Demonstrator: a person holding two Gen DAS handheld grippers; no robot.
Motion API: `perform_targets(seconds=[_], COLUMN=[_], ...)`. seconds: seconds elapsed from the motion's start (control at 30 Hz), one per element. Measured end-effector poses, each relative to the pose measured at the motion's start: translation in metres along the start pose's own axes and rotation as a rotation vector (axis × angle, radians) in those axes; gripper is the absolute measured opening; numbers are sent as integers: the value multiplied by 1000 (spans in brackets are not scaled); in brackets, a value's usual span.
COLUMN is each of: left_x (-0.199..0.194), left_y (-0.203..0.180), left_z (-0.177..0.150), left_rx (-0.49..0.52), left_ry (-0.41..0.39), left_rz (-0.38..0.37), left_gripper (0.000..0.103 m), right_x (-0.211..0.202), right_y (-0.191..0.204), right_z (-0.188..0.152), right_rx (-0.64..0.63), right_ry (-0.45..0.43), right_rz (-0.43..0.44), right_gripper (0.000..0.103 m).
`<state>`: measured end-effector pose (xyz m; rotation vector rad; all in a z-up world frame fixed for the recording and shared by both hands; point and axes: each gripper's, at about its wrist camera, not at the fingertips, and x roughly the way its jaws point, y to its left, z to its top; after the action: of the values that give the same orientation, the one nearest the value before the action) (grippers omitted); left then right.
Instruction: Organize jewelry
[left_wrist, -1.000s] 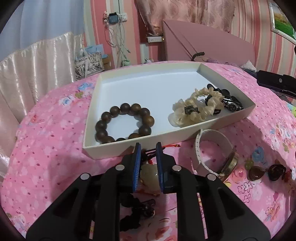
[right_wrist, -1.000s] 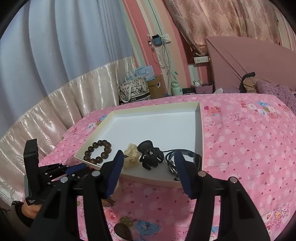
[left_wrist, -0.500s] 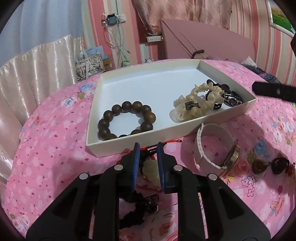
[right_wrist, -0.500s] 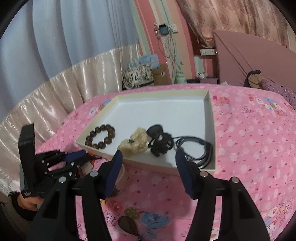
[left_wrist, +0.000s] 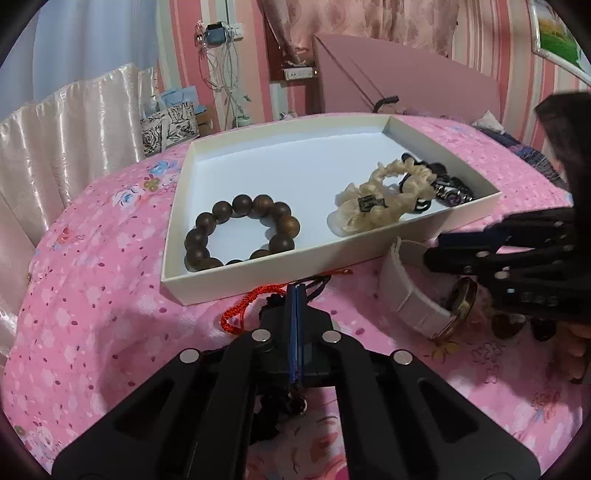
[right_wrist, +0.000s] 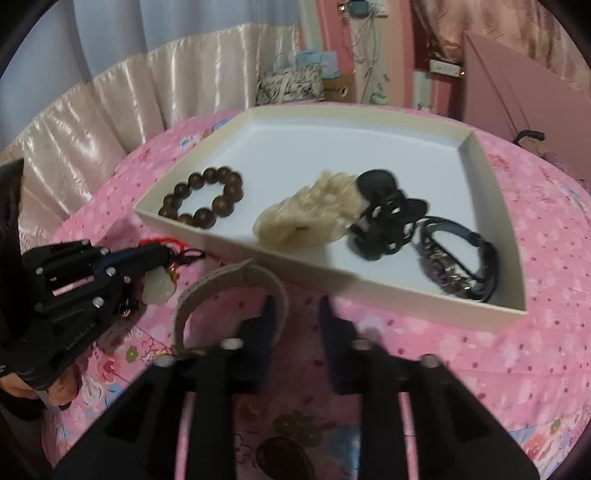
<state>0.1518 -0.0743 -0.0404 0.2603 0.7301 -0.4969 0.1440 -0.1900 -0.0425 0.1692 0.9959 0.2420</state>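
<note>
A white tray (left_wrist: 258, 273) lies on the pink bedspread. It holds a brown bead bracelet (left_wrist: 242, 230), a cream scrunchie (left_wrist: 380, 199), a black hair claw (right_wrist: 384, 221) and a dark watch (right_wrist: 454, 258). My left gripper (left_wrist: 296, 295) is shut on the cord of a red-string pendant (left_wrist: 243, 304); its pale stone (right_wrist: 159, 288) hangs beside the fingers in the right wrist view. My right gripper (right_wrist: 295, 314) is open, its left finger at the band of a white-strap watch (right_wrist: 221, 288), also in the left wrist view (left_wrist: 413, 299).
Dark brown stones (left_wrist: 517, 325) and coin-like pieces (right_wrist: 299, 424) lie on the bedspread near me. A cream curtain (left_wrist: 74, 122), a patterned bag (left_wrist: 170, 129) and a pink headboard (left_wrist: 406, 85) stand behind the bed.
My left gripper closed fully on the pendant cord. My right gripper moved down and left to the white-strap watch, with its jaws narrower than before.
</note>
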Motion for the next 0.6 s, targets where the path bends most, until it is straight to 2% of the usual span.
perform_targets(seconds=[0.07,0.17,0.23,0.33,0.37,0.4,0.47,0.6], left_x=[-7,-16,-13,-8,-6,-5,-7,-5], left_y=[4,14,16,9,5,1,-6,-17], left_z=[1,2,1,-3,-4,-5,-6,3], left_rx=[-20,-48,-42,-6,14,31,56,98], left_ry=[-27,-54,-25,5,11,9,-8,-27], left_rz=[-16,-26,-52,-49,-43,-23,-5,14], left_gripper=[0,0,0,0,8,27,53,55], right_x=[-2,-12,-16,-18,-17,-17,-17,-17], right_y=[1,-2,-6,-8,-8,-8,-8,-9], right_z=[-2,-3,-1,-1,-1,-1,0,0], right_rx=[-2,11,26,32,29,27,26,31], right_ry=[1,-27,-42,-48,-46,-46,-44,-44], right_rz=[24,46,51,53,51,47,48,55], right_gripper=[6,5,5,5,5,5,5,5])
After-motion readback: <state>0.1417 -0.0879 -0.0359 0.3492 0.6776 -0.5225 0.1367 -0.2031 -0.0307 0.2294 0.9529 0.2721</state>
